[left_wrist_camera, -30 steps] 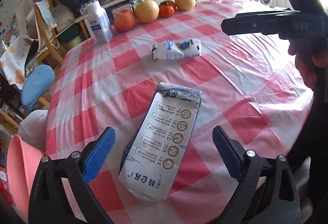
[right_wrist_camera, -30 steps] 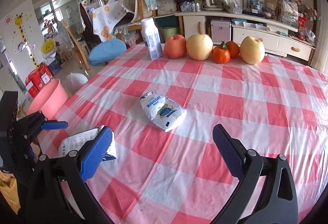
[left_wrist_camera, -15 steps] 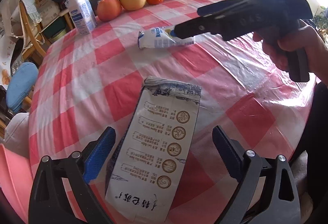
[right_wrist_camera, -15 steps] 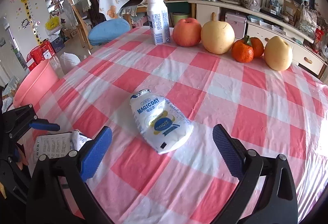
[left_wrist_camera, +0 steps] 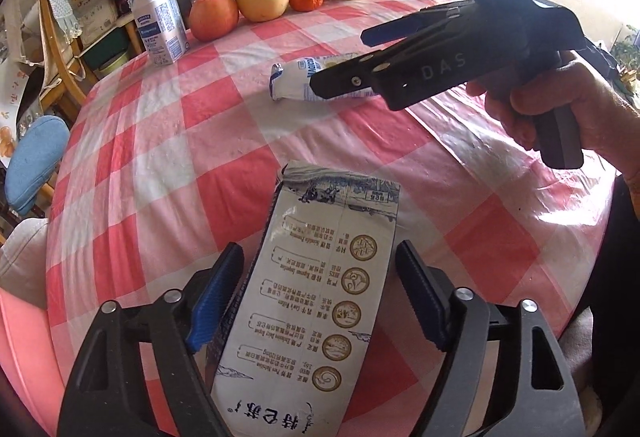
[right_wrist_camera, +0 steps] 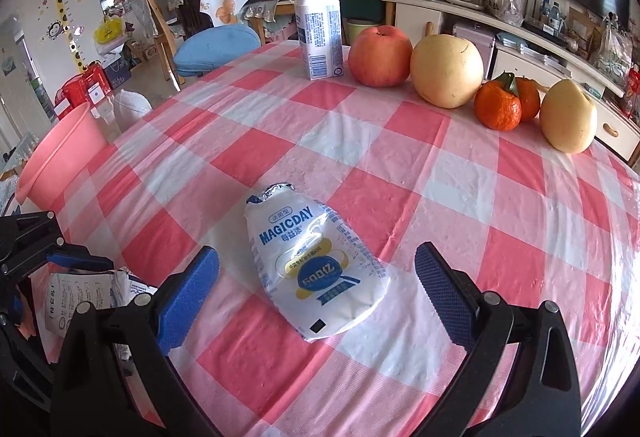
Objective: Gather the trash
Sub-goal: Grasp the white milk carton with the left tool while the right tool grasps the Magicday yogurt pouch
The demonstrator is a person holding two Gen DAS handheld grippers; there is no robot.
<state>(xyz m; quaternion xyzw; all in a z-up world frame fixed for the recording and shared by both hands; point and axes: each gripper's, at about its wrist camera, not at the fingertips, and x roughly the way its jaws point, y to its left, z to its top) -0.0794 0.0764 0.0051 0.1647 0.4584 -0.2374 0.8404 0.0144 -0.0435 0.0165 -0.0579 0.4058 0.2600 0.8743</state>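
A flattened white carton [left_wrist_camera: 320, 309] with printed round emblems lies near the table's front edge, also seen at the left in the right wrist view [right_wrist_camera: 80, 293]. My left gripper [left_wrist_camera: 318, 293] straddles it with its jaws closing. The blue pads [left_wrist_camera: 216, 293] stand right at the carton's sides without clearly pressing. Farther in lies a crumpled white MAGICDAY pouch [right_wrist_camera: 312, 269]. My right gripper [right_wrist_camera: 316, 289] is open and low over it, with the pouch between its fingers and clear gaps on both sides. The left wrist view shows a hand holding the right gripper [left_wrist_camera: 342, 60] in front of the pouch [left_wrist_camera: 292, 81].
The red-and-white checked tablecloth [right_wrist_camera: 460, 197] covers a round table. At its far side stand an upright milk carton [right_wrist_camera: 318, 29], an apple [right_wrist_camera: 380, 57], two pears and oranges [right_wrist_camera: 500, 105]. A pink bucket [right_wrist_camera: 52, 157] sits on the floor left of the table, by a blue-cushioned chair [right_wrist_camera: 216, 49].
My left jaws have narrowed onto the carton's sides. The right gripper has come down and forward, so the pouch now lies between its open fingers.
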